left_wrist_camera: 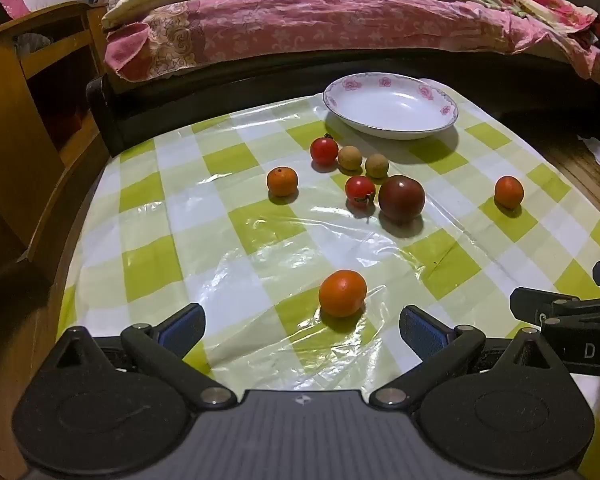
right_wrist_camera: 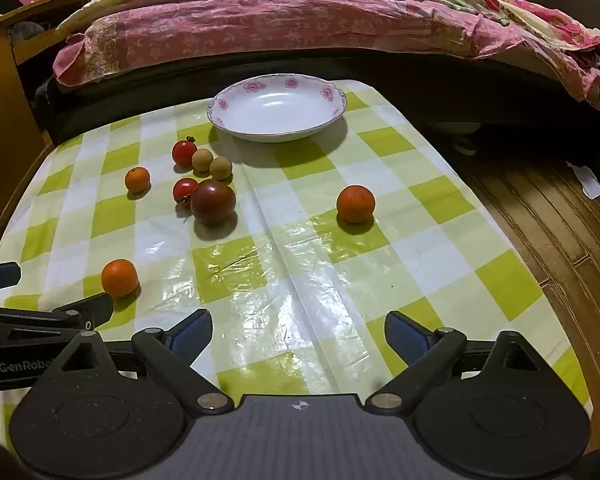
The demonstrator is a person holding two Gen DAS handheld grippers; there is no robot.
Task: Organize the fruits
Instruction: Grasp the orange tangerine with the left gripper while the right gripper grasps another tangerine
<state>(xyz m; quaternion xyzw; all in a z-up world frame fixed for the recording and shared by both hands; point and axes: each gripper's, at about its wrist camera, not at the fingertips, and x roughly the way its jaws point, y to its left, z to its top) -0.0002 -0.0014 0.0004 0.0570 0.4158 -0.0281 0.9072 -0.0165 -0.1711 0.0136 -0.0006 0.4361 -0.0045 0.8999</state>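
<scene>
Bed [left_wrist_camera: 340,20]: runs across the far side of the scene, covered with a rumpled pink flowered quilt.
Desk [right_wrist_camera: 380,280]: under a glossy green-and-white checked cover, in front of the bed.
Left gripper [left_wrist_camera: 302,326]: at the near edge of the desk, tilted down, jaws spread wide with nothing between the pads.
Right gripper [right_wrist_camera: 298,334]: just right of the left one, also tilted down, jaws spread wide over bare cover, holding nothing.
Plate [right_wrist_camera: 228,98]: white with a pink flower rim, at the far edge of the desk, empty.
Dark tomato [right_wrist_camera: 213,202]: the biggest fruit, near the middle, touching a small red one.
Near orange [left_wrist_camera: 342,293]: lies just beyond the left gripper's open fingertips, apart from them.
Right orange [right_wrist_camera: 355,203]: alone on the right side, well apart from the cluster.
Left orange [right_wrist_camera: 137,179]: smaller, at the left of the cluster.
Red cherry tomatoes: one [right_wrist_camera: 184,153] close to the plate, one [right_wrist_camera: 185,190] beside the dark tomato.
Two tan round fruits [right_wrist_camera: 221,168]: side by side between the cherry tomatoes.
</scene>
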